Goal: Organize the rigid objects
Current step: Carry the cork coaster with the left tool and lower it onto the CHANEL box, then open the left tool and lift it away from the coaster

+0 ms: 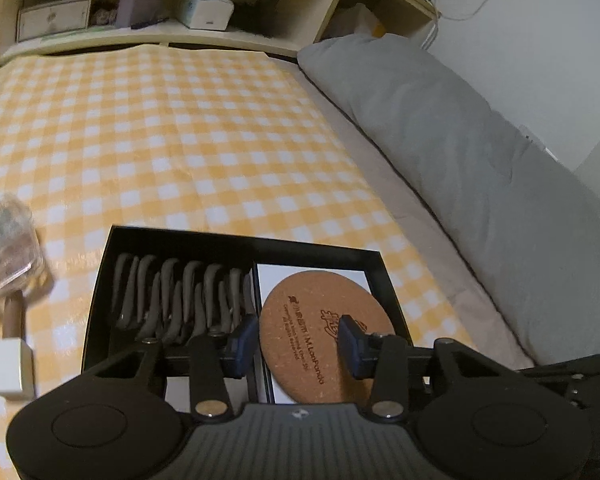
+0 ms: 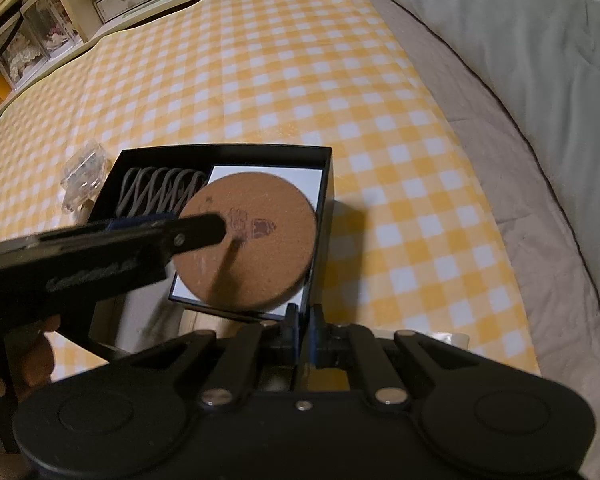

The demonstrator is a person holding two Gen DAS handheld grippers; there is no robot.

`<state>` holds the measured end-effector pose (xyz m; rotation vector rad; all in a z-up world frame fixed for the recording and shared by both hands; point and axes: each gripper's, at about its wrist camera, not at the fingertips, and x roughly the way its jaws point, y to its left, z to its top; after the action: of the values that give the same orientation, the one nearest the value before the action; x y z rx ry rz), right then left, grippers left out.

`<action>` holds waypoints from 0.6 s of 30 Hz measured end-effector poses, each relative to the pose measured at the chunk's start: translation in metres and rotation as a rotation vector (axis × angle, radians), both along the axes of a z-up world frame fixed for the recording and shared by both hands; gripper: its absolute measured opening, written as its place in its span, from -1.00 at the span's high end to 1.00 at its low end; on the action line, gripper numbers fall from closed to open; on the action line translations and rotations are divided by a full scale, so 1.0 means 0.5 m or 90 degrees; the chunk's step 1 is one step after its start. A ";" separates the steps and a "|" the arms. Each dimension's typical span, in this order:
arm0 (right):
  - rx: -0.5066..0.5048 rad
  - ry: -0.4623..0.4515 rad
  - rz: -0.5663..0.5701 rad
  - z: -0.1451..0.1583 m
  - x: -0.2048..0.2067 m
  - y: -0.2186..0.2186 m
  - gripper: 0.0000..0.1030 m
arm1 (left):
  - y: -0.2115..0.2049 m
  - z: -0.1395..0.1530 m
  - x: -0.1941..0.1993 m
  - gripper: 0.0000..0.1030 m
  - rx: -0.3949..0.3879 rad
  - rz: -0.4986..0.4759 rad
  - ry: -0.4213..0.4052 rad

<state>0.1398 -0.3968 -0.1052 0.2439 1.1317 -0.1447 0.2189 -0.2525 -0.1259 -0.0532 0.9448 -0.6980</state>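
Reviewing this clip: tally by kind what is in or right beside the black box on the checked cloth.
Cork coaster: 1, in the black box
Grey coiled cable: 1, in the box
White card under the coaster: 1
Clear plastic case beside the box: 1
White block beside the box: 1
Total: 5

The round coaster (image 1: pixel 320 336) looks like rough, matt cork. It lies on smooth white card in a black matt box (image 1: pixel 236 240). The checked cloth (image 1: pixel 180 128) is soft and woven; the small case (image 2: pixel 84 172) at its left edge is clear glossy plastic.
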 end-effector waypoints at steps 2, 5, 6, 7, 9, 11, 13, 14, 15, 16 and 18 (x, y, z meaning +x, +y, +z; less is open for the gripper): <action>0.001 -0.001 0.000 0.000 -0.001 0.001 0.89 | 0.001 0.005 0.000 0.08 -0.001 -0.002 -0.003; 0.001 -0.001 0.002 -0.001 -0.002 -0.001 0.89 | 0.006 0.014 -0.004 -0.10 -0.001 -0.006 -0.012; 0.001 -0.001 0.001 -0.001 -0.002 -0.001 0.89 | 0.009 0.018 -0.005 -0.35 -0.001 -0.006 -0.017; 0.000 -0.001 0.001 -0.001 -0.002 -0.001 0.89 | 0.012 0.022 -0.009 -0.59 0.000 -0.003 -0.023; 0.000 -0.001 0.002 -0.001 -0.002 -0.001 0.89 | 0.020 0.031 -0.015 -0.67 0.000 -0.002 -0.036; 0.000 0.000 0.002 -0.001 -0.002 -0.002 0.89 | 0.029 0.038 -0.018 -0.75 0.003 -0.006 -0.039; -0.002 0.000 0.003 -0.001 -0.002 -0.001 0.89 | 0.041 0.045 -0.021 -0.86 0.006 0.000 -0.044; -0.003 0.000 0.003 -0.001 -0.001 -0.001 0.89 | 0.048 0.050 -0.023 -0.91 0.007 0.003 -0.048; -0.005 0.001 0.004 -0.001 -0.001 0.000 0.89 | 0.055 0.055 -0.026 -0.93 0.007 0.005 -0.051; -0.007 0.001 0.005 -0.001 -0.001 0.001 0.89 | 0.062 0.059 -0.028 -0.97 0.006 0.004 -0.053; -0.010 0.002 0.007 -0.001 0.000 0.002 0.89 | 0.077 0.069 -0.034 -1.00 0.006 0.004 -0.059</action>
<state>0.1398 -0.3960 -0.1056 0.2233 1.1339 -0.1440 0.2017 -0.2139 -0.0917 -0.0151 0.8586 -0.6845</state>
